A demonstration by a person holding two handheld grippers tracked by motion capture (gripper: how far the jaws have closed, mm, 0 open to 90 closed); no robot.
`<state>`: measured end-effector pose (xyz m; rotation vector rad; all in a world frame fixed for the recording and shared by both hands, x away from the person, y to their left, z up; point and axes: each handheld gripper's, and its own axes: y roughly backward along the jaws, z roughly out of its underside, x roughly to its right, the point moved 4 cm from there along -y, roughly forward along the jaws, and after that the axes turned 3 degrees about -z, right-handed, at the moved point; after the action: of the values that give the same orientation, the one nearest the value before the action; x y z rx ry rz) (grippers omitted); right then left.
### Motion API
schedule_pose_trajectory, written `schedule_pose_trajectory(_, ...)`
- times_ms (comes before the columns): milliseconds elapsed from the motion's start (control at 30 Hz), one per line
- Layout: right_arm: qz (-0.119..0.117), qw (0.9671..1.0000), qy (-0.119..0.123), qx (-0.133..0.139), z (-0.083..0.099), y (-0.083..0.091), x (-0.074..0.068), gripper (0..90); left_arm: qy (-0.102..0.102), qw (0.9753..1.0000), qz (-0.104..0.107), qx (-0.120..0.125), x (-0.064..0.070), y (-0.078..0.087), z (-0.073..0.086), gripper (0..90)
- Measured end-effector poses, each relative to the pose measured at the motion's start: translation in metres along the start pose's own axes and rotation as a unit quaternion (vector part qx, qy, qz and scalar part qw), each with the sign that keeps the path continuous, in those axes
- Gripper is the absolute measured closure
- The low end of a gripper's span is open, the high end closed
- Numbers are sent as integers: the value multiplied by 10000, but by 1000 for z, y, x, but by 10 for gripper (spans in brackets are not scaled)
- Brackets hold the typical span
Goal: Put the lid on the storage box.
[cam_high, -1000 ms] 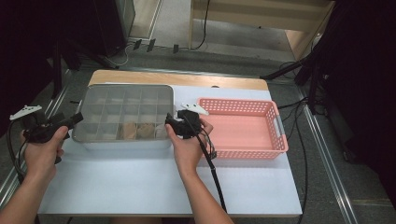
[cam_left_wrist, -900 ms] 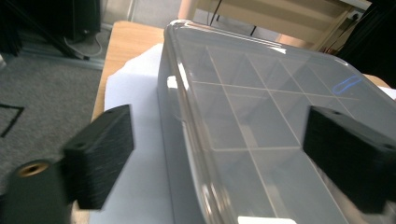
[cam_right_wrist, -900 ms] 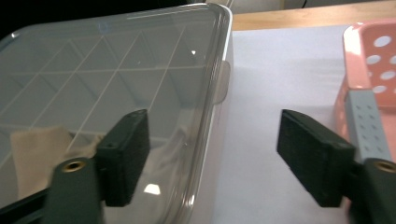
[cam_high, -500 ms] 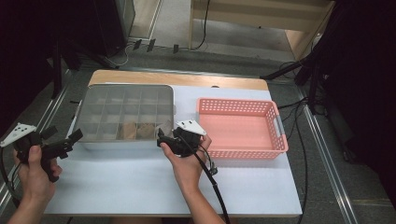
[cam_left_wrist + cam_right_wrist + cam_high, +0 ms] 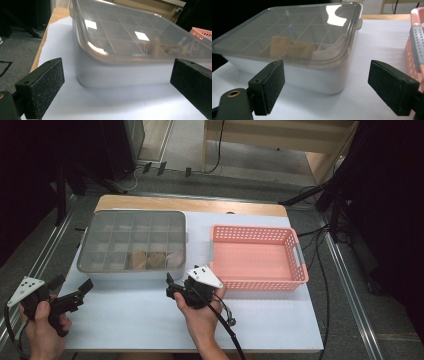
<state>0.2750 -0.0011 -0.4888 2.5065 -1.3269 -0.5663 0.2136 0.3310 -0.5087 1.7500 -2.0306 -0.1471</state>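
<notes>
Right gripper (image 5: pixel 337 92) gapes before the lidded box (image 5: pixel 294 50) (basket (image 5: pixel 415 42) beside).

The compartment box (image 5: pixel 132 245) before me is pale grey-white, its lid (image 5: pixel 294 30) clear with a smoky tint, showing a grid of dividers and tan and white pieces inside. The basket (image 5: pixel 255 257) is salmon pink, dotted all over with small holes. My worktop (image 5: pixel 150 320) is white with a light wood edge. My left gripper (image 5: pixel 67 297) and right gripper (image 5: pixel 172 287) are black, their pads (image 5: pixel 43 86) finely speckled, each topped by a light grey plate.
</notes>
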Motion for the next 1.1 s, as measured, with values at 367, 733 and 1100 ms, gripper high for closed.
schedule_pose_trajectory(367, -303, 9995, -29, 121, 30, 29, 1, 142, -215, 9997, 38, -148, 4, -4, 28, 0)
schedule_pose_trajectory(733, -340, 9993, 2, 168, 54, 57, 30, 144, -425, 9989, -76, -187, 5, -9, 41, 0)
schedule_pose_trajectory(1100, 14, 9993, -122, 352, 62, 89, 76, 146, -347, 9992, 33, -177, 4, -10, 42, 0)
